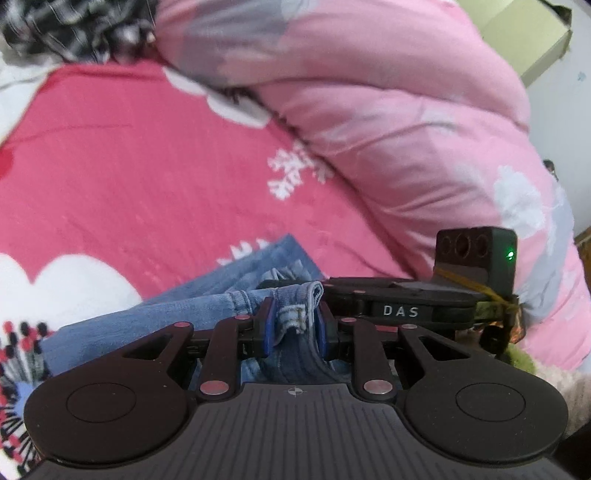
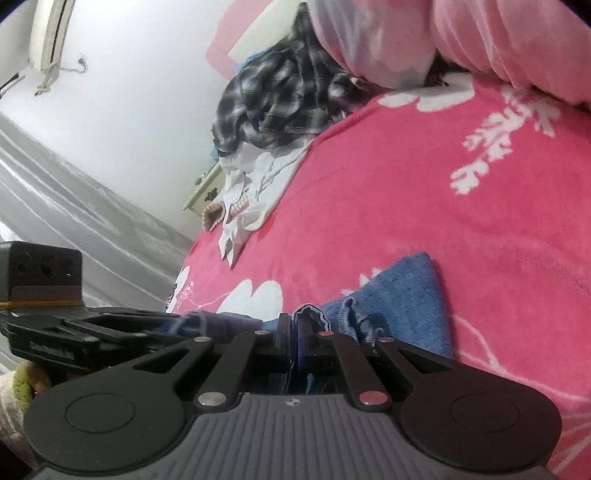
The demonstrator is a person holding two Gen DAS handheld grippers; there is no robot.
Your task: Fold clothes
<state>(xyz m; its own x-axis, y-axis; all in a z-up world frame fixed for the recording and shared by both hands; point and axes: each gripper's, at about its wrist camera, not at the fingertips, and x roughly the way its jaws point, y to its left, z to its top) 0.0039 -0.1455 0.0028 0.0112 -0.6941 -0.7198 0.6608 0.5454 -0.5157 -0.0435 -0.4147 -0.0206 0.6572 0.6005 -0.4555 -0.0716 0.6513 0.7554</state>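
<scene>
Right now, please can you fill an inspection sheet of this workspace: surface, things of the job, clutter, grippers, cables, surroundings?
Surface: bed with a red floral blanket, mostly bare in the middle.
Job's things: blue jeans lying bunched on the blanket at the near edge.
Clutter: plaid shirt and white garment heaped at the far side; pink quilt piled along one edge.
Grippers: left gripper shut on a thick denim fold; right gripper shut on a thin denim edge.
Cables: a cord hangs below the air conditioner; none on the bed.
Surroundings: white wall, small bedside cabinet, cardboard box.
</scene>
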